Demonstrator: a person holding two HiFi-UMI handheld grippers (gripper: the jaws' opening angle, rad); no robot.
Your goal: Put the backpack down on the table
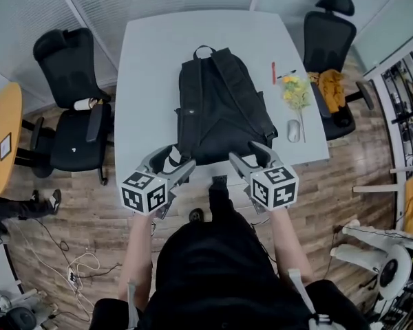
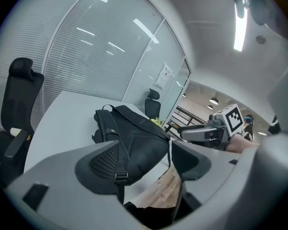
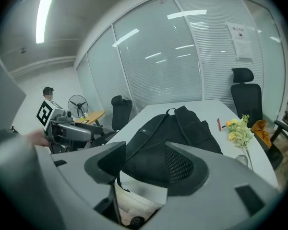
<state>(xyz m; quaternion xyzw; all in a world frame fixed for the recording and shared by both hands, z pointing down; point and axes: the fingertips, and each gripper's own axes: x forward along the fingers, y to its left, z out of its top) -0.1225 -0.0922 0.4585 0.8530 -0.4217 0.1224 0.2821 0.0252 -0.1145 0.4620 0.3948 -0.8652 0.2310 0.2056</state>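
Note:
A black backpack (image 1: 220, 108) lies flat on the white table (image 1: 151, 53), straps up and top handle towards the far side. Its bottom end reaches the table's near edge. Both grippers hang just off that near edge, apart from the bag. My left gripper (image 1: 173, 161) is open at the bag's near left corner, nothing between its jaws. My right gripper (image 1: 252, 155) is open at the near right corner, also with nothing in it. In the left gripper view the backpack (image 2: 134, 138) lies beyond the open jaws (image 2: 149, 163). The right gripper view shows the backpack (image 3: 173, 128) likewise past its open jaws (image 3: 149, 166).
Yellow flowers (image 1: 296, 91), a red pen (image 1: 273, 73) and a mouse (image 1: 293, 130) lie on the table's right side. Black office chairs stand left (image 1: 72, 115) and right (image 1: 330, 40). An orange round table (image 1: 1, 136) is far left. Cables (image 1: 76, 267) lie on the wooden floor.

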